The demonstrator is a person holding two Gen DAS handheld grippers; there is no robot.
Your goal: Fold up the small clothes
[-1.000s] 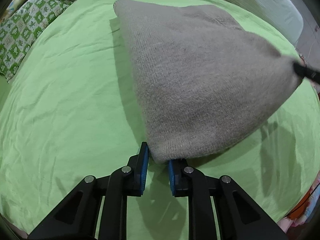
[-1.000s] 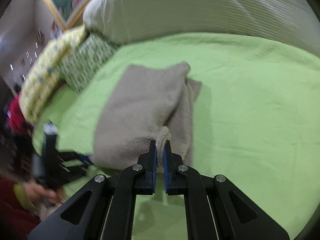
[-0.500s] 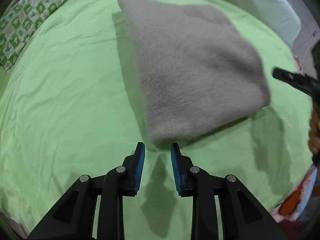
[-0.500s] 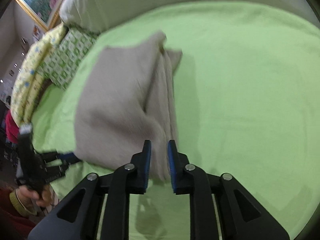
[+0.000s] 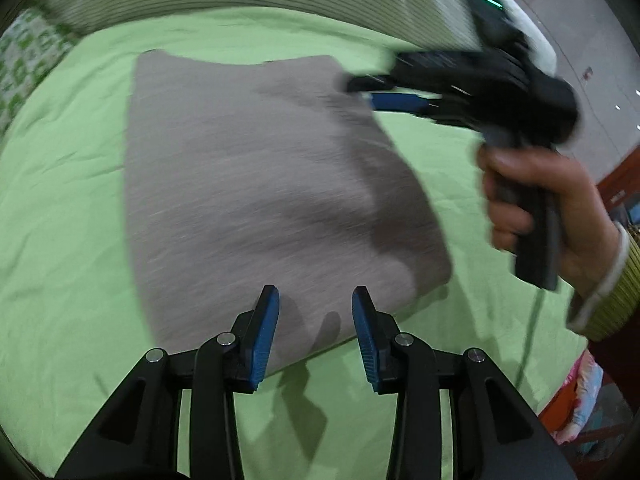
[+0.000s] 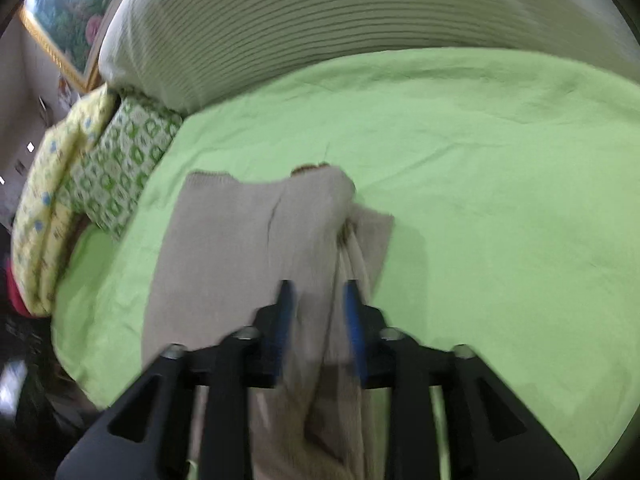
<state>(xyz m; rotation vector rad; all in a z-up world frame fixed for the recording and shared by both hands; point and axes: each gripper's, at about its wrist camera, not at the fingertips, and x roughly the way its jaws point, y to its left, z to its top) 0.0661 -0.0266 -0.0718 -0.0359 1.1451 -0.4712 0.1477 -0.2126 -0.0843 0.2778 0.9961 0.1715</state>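
The grey knitted garment (image 5: 260, 184) lies folded on the green bedsheet (image 5: 60, 220), roughly mid-bed, its far edge toward the striped bolster (image 6: 300, 20) at the head and the patterned pillows (image 6: 116, 176) off at one corner. It sits as a flat, fairly tidy rectangle, though from the right wrist view one side shows loose layers bunched and sticking out along the edge.

The left gripper (image 5: 315, 332) hangs just over the near edge of the garment, its jaws opening with nothing pinched between the blue pads. The right gripper (image 6: 318, 320), held in a hand (image 5: 536, 208), is over the garment's side edge; its jaws are opening too, with cloth lying beneath the gap but not clamped.

To my eye a fold is down and both tongs have let go. What seems left is squaring that ragged side, perhaps one more fold.
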